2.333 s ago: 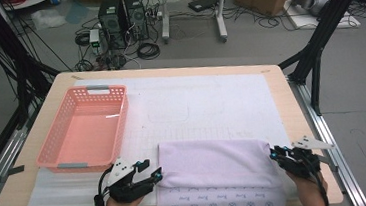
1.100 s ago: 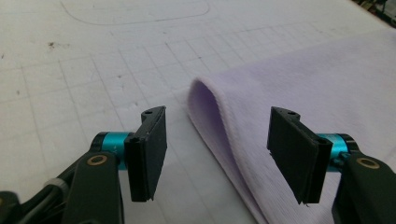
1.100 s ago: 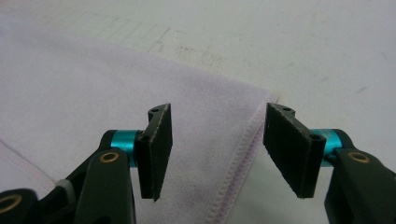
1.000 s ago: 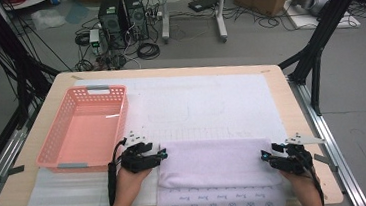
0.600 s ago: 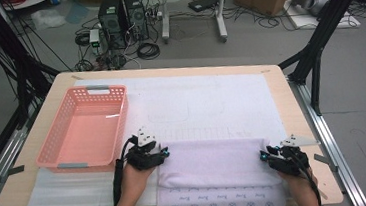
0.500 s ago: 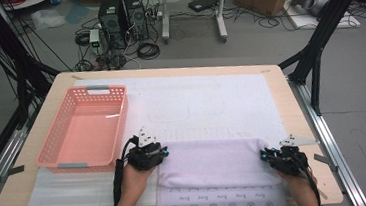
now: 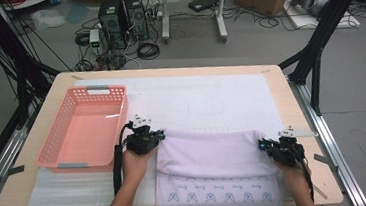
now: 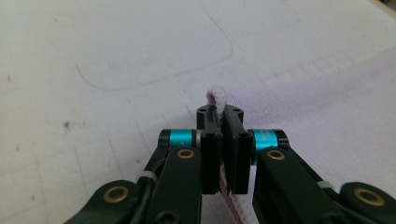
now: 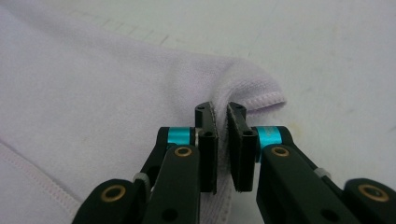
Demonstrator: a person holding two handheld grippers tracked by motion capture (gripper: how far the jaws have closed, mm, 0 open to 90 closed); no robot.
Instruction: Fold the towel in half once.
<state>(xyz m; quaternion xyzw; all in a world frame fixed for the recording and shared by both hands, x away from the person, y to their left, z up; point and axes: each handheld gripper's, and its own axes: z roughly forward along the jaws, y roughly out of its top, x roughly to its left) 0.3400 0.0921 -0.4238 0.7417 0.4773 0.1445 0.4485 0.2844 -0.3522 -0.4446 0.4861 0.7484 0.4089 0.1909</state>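
Both tongs are clamped on my lilac towel (image 7: 210,156). Left gripper (image 8: 223,122) has its jaws pressed together on a folded corner, a loop of cloth standing up between the tips. Right gripper (image 9: 222,116) pinches the hemmed edge at the opposite corner; its jaws stand a sliver apart with cloth between them.

Towel lies at the near side of the table (image 7: 303,122), folded back on itself: plain lilac on top, a patterned strip along the near edge, which hangs slightly past the table's lip. From the high view, left gripper (image 7: 146,139) sits at the fold's left end, right gripper (image 7: 281,147) at its right end.

Open room: the white mat (image 7: 206,101) beyond the fold is bare up to the far edge. To the right, little table remains before the edge.

Count: one towel, one pink basket (image 7: 85,129), two grippers.

Basket stands just beside my left gripper, on its left, hemming that side. Computers, cables and a cardboard box sit on the floor beyond the table.
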